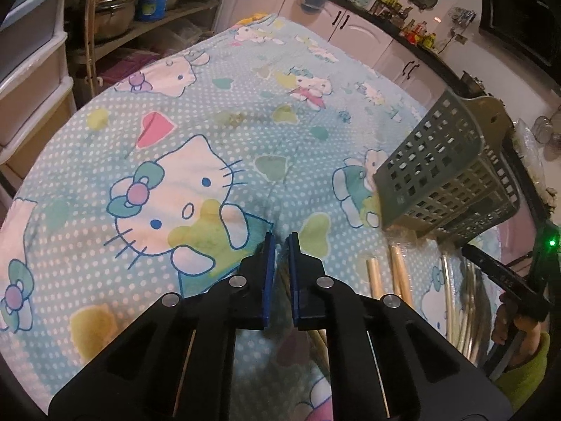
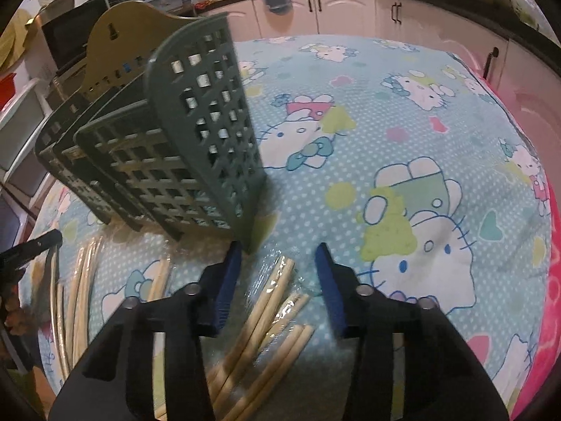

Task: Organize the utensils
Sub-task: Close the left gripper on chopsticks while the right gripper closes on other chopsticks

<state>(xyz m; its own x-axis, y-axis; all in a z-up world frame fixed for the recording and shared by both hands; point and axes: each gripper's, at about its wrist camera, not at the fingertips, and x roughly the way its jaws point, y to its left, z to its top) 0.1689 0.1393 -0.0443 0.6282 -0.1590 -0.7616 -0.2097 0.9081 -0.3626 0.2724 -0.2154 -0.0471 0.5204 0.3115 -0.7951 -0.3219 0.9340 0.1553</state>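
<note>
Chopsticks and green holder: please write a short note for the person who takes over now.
Left hand-held gripper: shut; what it pinches, if anything, is unclear.
Right hand-held gripper: jaws apart, not pressing, over the wrapped chopsticks.
Green holder stands on the tablecloth, beyond them. More chopsticks lie further left.
Done: no chopstick visibly in the holder.
Left: all chopsticks.

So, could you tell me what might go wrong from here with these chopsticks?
1. The right gripper straddles several wooden chopsticks lying on crinkly clear wrap; closing may catch the wrap or only some sticks.
2. The green holder stands close ahead and looks tall and light, so a nudge could tip it.
3. The left gripper is nearly shut with sticks beneath it; whether it holds any is unclear.
</note>
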